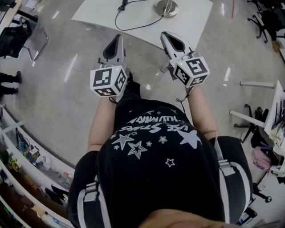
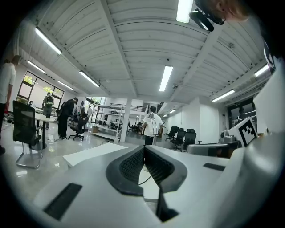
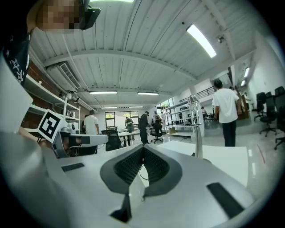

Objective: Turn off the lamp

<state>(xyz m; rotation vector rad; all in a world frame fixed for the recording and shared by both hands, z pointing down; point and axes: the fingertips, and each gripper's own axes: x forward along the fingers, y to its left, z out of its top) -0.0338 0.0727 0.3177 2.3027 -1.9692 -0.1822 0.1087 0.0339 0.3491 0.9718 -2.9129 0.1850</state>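
**Item 1, person.** A black star-printed shirt (image 1: 156, 147) is filling the lower head view, nearest the camera. Both forearms are reaching forward over the grey floor (image 1: 53, 102).

**Item 2, left claw (image 1: 118, 38).** It is pointing level toward the white tabletop (image 1: 98, 13). Its pads are pressing together with nothing between them, as the left gripper view (image 2: 144, 148) is showing. It is hanging over the floor, short of the tabletop edge.

**Item 3, right claw (image 1: 164, 34).** Its pads are likewise meeting at the tips and pinching nothing (image 3: 143, 148). Its tip is sitting about at the tabletop's near edge, apart from the lamp.

**Item 4, lamp.** The round metal base (image 1: 165, 7) is standing on the tabletop, ahead of the right claw. Its upright pole (image 3: 197, 133) is rising out of frame, so whether it is lit cannot be told.

**Item 5, cord (image 1: 133, 26).** It is looping across the tabletop to a dark piece (image 1: 123, 4), possibly the switch.

**Status.** The task is appearing not yet begun. Neither claw is touching lamp, cord or switch. The whole approach and the press are remaining.
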